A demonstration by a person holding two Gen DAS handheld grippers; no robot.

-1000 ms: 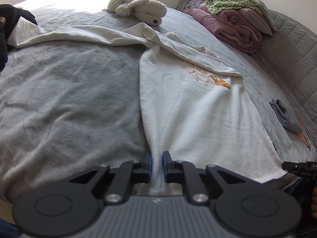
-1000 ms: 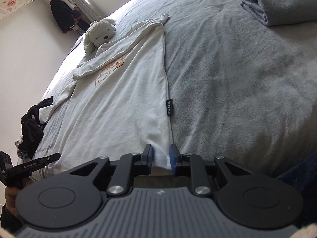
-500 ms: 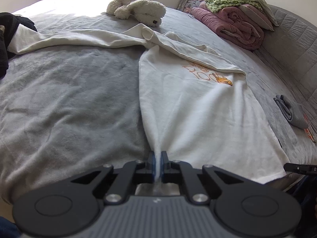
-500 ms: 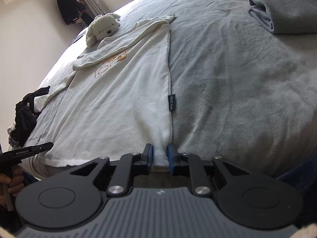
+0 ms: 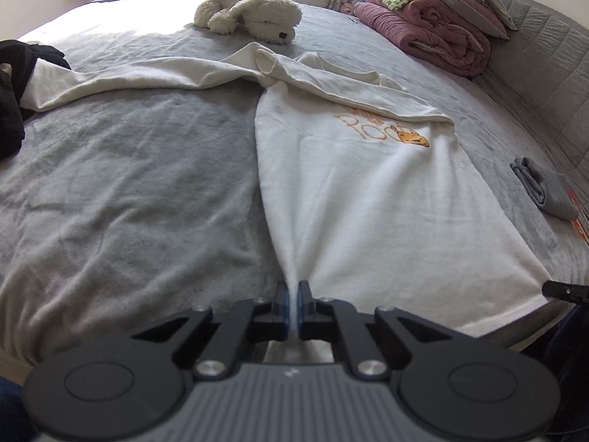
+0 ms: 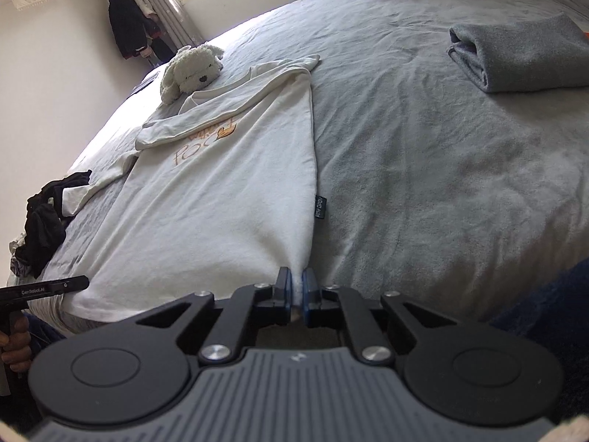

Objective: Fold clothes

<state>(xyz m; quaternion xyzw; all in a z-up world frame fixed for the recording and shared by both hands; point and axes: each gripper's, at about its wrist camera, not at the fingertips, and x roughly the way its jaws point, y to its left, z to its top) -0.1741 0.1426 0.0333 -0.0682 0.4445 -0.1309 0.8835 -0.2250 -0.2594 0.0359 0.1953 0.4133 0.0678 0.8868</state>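
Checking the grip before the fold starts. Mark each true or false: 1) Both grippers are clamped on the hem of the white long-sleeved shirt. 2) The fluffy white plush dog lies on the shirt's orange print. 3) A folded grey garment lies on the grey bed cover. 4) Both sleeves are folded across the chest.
1) True: the left gripper and the right gripper each pinch a hem corner of the white long-sleeved shirt.
2) False: the fluffy white plush dog lies beyond the collar, clear of the print.
3) True: the folded grey garment rests on the grey bed cover.
4) False: one sleeve stretches out sideways.
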